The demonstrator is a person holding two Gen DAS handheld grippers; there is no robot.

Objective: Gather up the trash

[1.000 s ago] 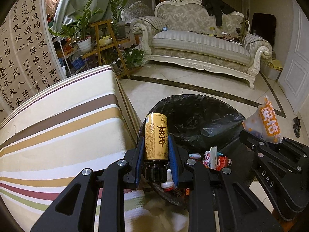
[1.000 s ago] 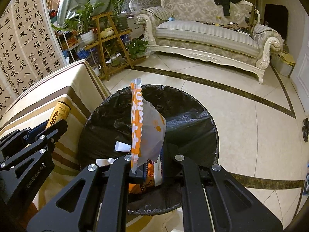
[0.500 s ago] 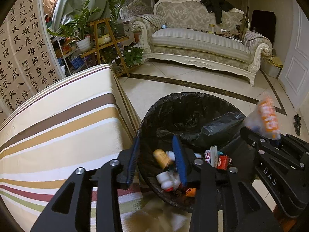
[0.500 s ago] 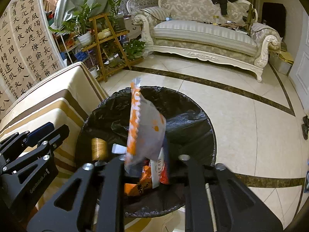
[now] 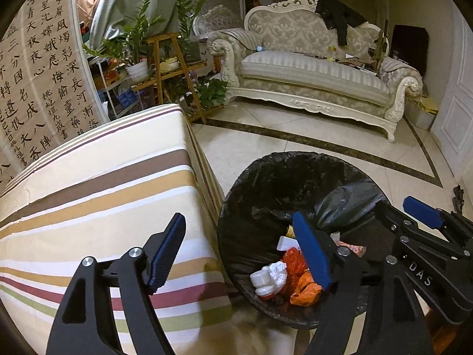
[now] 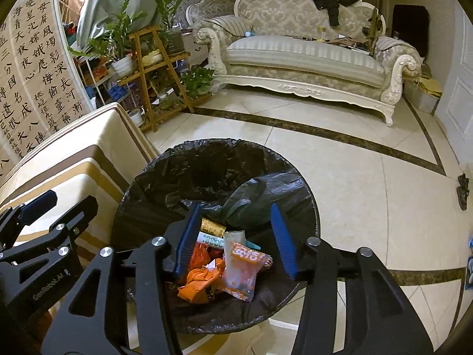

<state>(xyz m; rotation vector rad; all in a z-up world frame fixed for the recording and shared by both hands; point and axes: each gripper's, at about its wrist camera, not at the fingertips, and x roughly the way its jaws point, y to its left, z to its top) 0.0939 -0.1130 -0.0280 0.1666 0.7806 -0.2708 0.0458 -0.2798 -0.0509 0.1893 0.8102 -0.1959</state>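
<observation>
A round bin with a black liner (image 5: 266,177) (image 6: 183,159) stands on the floor beside the striped table. Inside lie the yellow can (image 6: 211,227), the orange-and-clear snack bag (image 6: 241,269), orange wrappers (image 5: 304,291) (image 6: 196,285) and a white bottle (image 5: 263,279). My left gripper (image 5: 239,250) is open wide and empty, straddling the bin's left rim. My right gripper (image 6: 235,238) is open and empty above the bin. Each gripper shows at the edge of the other's view.
A table with a striped cloth (image 5: 88,195) (image 6: 74,159) is left of the bin. An ornate sofa (image 5: 313,77) stands at the back, a wooden plant stand (image 5: 174,71) at the back left, a calligraphy screen (image 5: 38,82) on the left. Tiled floor (image 6: 369,183) lies to the right.
My left gripper opened and the yellow can fell into the bin. My right gripper opened and the snack bag dropped into the bin.
</observation>
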